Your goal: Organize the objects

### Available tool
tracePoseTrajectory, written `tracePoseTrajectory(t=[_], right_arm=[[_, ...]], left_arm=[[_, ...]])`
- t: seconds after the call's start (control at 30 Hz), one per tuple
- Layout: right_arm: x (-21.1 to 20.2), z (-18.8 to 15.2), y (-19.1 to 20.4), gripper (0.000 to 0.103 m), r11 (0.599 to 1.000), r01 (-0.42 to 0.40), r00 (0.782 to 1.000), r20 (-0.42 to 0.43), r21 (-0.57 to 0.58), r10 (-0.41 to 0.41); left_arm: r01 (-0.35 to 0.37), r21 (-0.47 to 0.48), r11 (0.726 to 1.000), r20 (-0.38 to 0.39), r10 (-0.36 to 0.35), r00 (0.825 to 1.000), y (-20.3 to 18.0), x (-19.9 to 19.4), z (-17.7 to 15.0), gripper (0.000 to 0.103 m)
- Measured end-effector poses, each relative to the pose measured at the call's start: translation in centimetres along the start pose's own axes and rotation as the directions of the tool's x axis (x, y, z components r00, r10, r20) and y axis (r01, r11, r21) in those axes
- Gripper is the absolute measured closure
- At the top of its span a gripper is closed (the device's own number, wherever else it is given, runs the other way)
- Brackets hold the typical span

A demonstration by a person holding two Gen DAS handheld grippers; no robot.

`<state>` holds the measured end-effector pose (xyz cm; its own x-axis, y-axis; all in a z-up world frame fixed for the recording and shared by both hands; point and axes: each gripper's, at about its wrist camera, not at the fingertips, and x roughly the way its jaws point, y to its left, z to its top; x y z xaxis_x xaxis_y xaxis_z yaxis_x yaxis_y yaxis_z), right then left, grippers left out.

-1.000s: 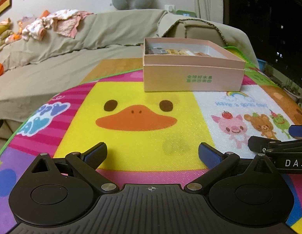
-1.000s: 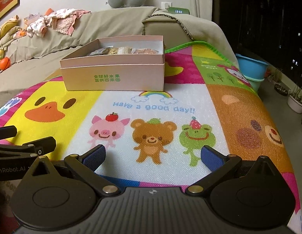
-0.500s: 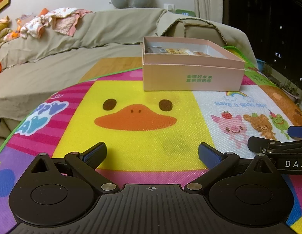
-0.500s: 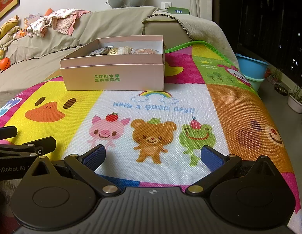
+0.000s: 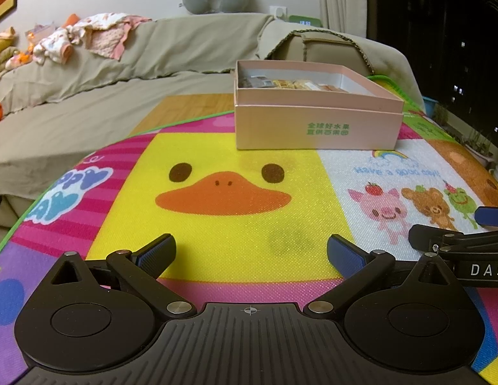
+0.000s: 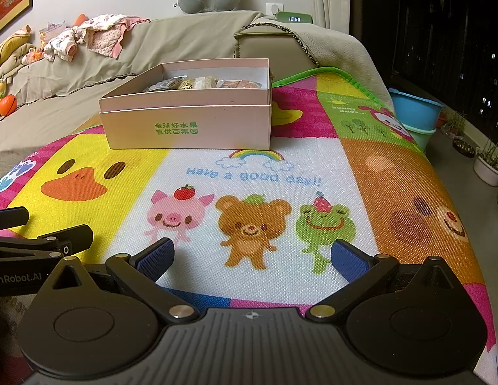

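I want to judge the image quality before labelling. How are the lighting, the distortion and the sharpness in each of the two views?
Left wrist view: warm dim indoor light, dark window at right, fisheye bending the mat edges, pink box sharp. Right wrist view: same warm light, box text readable, clock digits glowing, strong curving at the borders, no motion blur.

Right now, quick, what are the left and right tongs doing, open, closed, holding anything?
Left tongs: open, holding nothing, low over the play mat.
Right tongs: open, holding nothing, also short of the pink box.
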<state>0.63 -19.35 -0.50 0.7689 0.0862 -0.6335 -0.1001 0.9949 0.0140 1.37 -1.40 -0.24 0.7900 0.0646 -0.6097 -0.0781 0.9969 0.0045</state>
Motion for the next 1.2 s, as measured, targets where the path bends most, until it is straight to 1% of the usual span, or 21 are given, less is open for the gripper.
tracePoseTrajectory(t=[0.77,1.2], right_arm=[[0.03,0.01,0.05,0.0,1.0,0.0,1.0,0.0,0.001,0.0],[-0.01,-0.03,0.03,0.0,1.0,0.0,1.0,0.0,0.001,0.0]], left_arm=[[0.012,-0.012,1.0,0.004,-0.012,1.0,0.16,0.17,0.07,0.0],[0.007,-0.003,1.0,0.0,-0.007,1.0,0.06,0.24,0.05,0.0]])
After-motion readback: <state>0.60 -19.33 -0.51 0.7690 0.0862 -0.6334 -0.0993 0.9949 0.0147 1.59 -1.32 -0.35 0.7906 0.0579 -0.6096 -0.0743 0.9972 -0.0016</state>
